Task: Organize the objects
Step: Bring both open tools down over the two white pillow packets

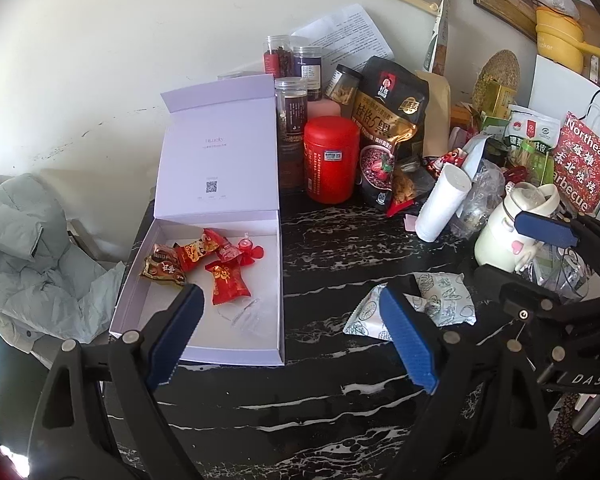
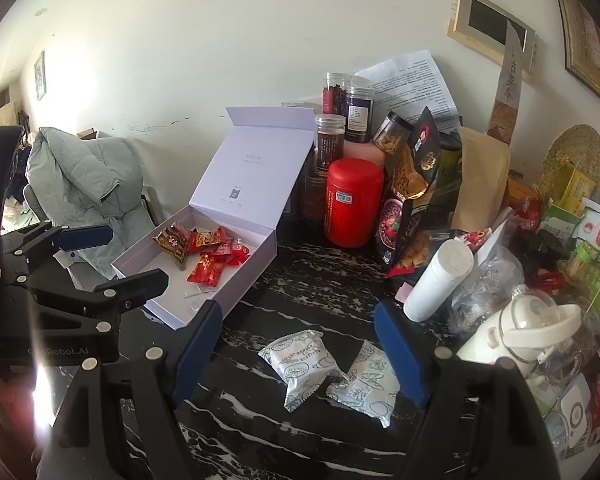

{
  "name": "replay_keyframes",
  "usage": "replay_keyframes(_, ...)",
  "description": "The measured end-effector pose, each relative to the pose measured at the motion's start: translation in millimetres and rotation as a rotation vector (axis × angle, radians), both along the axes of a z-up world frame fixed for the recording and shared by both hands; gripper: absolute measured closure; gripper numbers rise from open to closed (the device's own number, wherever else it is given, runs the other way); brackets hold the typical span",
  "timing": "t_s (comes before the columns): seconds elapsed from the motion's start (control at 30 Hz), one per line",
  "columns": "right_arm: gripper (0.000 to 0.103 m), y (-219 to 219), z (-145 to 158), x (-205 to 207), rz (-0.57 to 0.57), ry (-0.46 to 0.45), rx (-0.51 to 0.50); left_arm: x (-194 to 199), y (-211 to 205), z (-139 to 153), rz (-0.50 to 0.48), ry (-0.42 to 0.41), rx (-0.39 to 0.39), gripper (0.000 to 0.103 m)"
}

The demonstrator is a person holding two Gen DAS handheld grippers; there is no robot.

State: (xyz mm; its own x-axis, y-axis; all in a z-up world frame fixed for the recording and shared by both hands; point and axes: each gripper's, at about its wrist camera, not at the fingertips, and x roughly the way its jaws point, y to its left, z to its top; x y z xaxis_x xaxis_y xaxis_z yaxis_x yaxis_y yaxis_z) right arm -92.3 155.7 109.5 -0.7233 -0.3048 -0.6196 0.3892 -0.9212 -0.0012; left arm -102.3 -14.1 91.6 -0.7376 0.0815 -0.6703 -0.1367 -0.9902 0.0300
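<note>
An open white gift box (image 1: 278, 280) (image 2: 260, 252) lies on the black marble table, its lid standing up. Several red and gold candies (image 1: 204, 260) (image 2: 204, 252) lie inside it. Two white printed snack packets (image 1: 444, 296) (image 2: 304, 360) lie side by side on the table to the right of the box. My left gripper (image 1: 290, 300) (image 2: 120, 258) is open and empty, hovering over the box's near right corner. My right gripper (image 2: 299, 312) (image 1: 516, 256) is also open and empty, just above the two packets, one of which (image 2: 368, 388) lies by its right finger.
A red canister (image 1: 331, 160), clear jars (image 1: 292, 100), a black food bag (image 1: 388, 128) and a white tube (image 1: 440, 204) crowd the wall side. A cream kettle (image 2: 512, 336) and several packets stand at the right. A grey padded jacket (image 1: 20, 248) hangs past the table's left edge.
</note>
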Motion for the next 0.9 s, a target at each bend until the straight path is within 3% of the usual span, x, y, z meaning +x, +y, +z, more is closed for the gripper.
replay_keyframes(0.47,0.019,35,-27,2,-0.005,-0.038,-0.019,7,37,-23,-0.035,-0.019,0.016,0.014)
replay_keyframes(0.9,0.019,70,-77,-24,-0.05,-0.143,-0.045,-22,74,-74,-0.115,-0.125,0.035,0.014)
